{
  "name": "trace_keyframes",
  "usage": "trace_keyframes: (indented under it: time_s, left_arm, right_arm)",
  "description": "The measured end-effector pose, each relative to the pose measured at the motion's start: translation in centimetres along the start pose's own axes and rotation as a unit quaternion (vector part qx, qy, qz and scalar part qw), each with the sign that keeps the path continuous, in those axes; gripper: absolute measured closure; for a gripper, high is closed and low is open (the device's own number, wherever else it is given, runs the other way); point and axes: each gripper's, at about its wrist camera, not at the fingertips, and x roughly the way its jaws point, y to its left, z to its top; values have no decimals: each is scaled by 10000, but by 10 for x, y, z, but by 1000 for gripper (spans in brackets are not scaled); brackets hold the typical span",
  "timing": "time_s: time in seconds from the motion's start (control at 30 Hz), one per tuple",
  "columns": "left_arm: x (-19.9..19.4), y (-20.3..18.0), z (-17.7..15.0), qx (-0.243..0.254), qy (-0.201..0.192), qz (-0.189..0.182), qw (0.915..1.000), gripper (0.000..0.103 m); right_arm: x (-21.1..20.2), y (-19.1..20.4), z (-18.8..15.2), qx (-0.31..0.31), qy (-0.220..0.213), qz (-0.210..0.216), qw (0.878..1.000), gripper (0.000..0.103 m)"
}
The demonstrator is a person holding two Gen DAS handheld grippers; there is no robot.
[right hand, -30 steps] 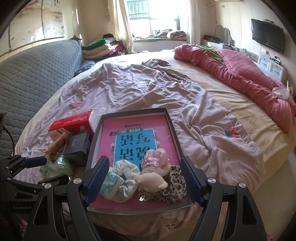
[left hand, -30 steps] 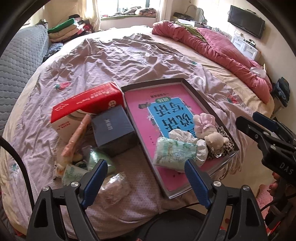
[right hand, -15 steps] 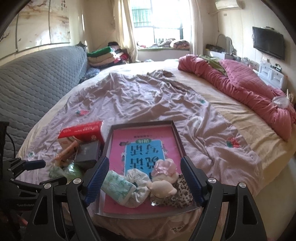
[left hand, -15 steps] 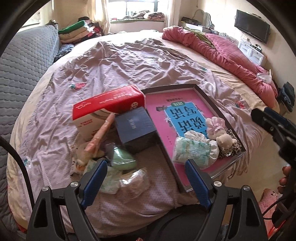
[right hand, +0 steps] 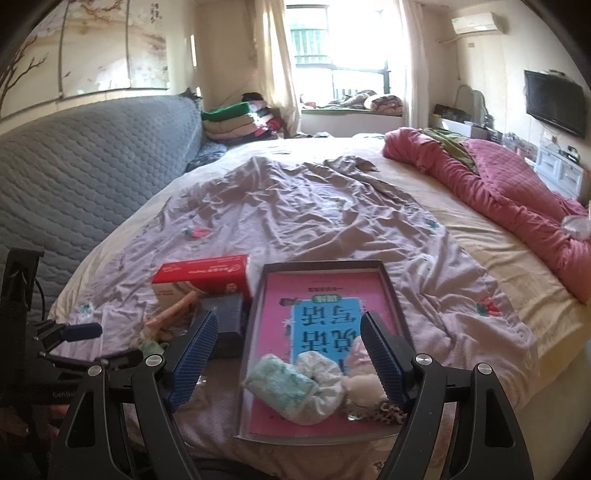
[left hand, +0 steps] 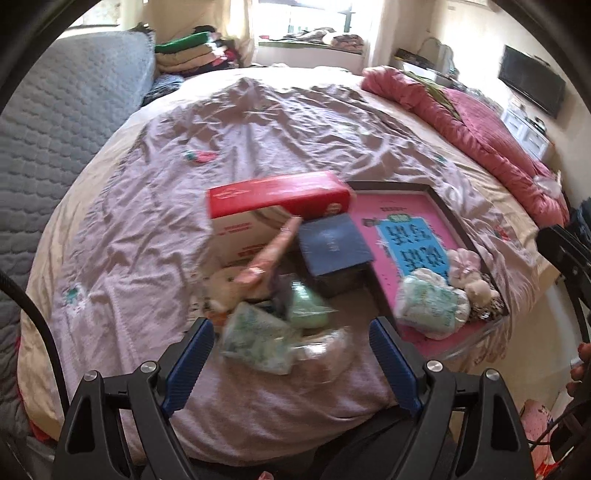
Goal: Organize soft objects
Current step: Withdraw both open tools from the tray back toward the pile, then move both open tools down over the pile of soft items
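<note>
Bedsheet point(left hand: 258, 147) – wrinkled matt cloth; tray point(right hand: 391, 291) liner – glossy pink.

A wrinkled mauve sheet point(right hand: 303, 221) covers the bed point(right hand: 491, 251), with a rolled pink quilt point(right hand: 509, 192) along its right side and a grey quilted headboard point(right hand: 74, 166) on the left. Beyond the bed, folded clothes point(right hand: 240, 122) are stacked beside the curtained window point(right hand: 340, 55), an air conditioner point(right hand: 478, 23) hangs high on the wall, and a TV point(right hand: 554, 101) is mounted above a white cabinet point(right hand: 559, 171). A red box point(left hand: 277, 197) and a dark blue box point(left hand: 334, 245) stand on the sheet, just left of the tray.
</note>
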Motion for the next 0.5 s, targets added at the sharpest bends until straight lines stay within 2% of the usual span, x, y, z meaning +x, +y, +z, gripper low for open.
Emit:
trace_keyframes:
  time_s: [0.5]
  left_arm:
    - [-9, 91, -12, -893, -17, 293, 9956, 18]
  right_arm:
    - [12, 49, -1, -453, 133, 329, 9983, 22]
